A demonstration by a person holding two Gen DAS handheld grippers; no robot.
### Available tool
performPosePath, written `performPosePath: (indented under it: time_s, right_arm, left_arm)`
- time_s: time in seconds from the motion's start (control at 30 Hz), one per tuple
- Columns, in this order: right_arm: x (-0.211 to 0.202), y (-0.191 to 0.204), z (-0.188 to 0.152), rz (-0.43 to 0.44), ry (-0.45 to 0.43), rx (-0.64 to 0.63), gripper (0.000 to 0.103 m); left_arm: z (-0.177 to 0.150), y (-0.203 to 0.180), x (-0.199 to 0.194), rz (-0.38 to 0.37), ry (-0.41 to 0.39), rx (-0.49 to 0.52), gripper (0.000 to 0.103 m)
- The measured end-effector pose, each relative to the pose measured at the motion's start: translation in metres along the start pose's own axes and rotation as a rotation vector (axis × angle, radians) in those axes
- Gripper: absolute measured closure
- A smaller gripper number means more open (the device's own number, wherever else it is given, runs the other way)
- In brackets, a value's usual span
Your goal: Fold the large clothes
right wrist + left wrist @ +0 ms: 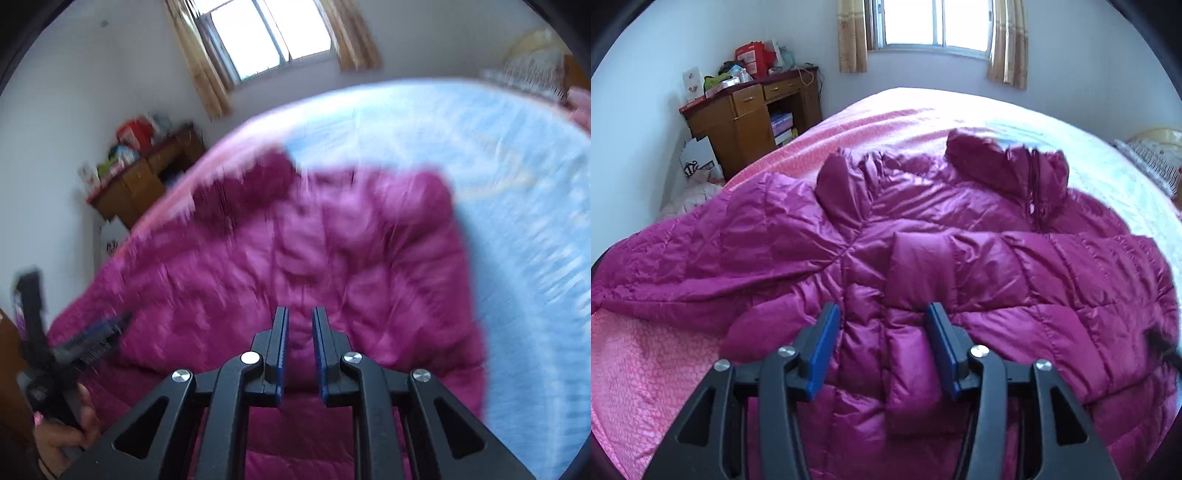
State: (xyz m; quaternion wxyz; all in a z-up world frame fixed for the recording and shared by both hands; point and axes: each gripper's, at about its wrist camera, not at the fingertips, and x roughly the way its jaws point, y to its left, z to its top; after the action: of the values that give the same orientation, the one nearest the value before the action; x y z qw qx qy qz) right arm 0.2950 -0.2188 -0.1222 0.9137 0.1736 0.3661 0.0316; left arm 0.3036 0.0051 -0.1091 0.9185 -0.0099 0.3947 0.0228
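**On bed: sleeve laid across, mid-fold**

Over the bed, magenta puffer jacket lies flat. Left gripper released, sleeve cuff between jaws. Right gripper nearly clenched, prob. empty (blurry). Next: regrasp hem, fold up.

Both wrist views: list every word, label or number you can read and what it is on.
None can be read.
Red boxes on the brown wooden desk: print too small.
White bag on the floor: dark marks, illegible.
Right wrist view: motion-blurred.
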Motion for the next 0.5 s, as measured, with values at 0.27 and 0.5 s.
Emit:
performPosePath:
  time_s: [0.27,0.5]
  right_arm:
    - [0.0,-0.021,-0.002,0.103,-0.027,0.088,0.089]
    - [0.0,-0.025,-0.004,0.142,-0.031,0.125,0.089]
  left_arm:
    - [0.018,0.126,-0.049,0.104,-0.17,-0.311,0.009]
    - [-0.013,0.292,-0.063,0.299,-0.172,-0.87,0.01]
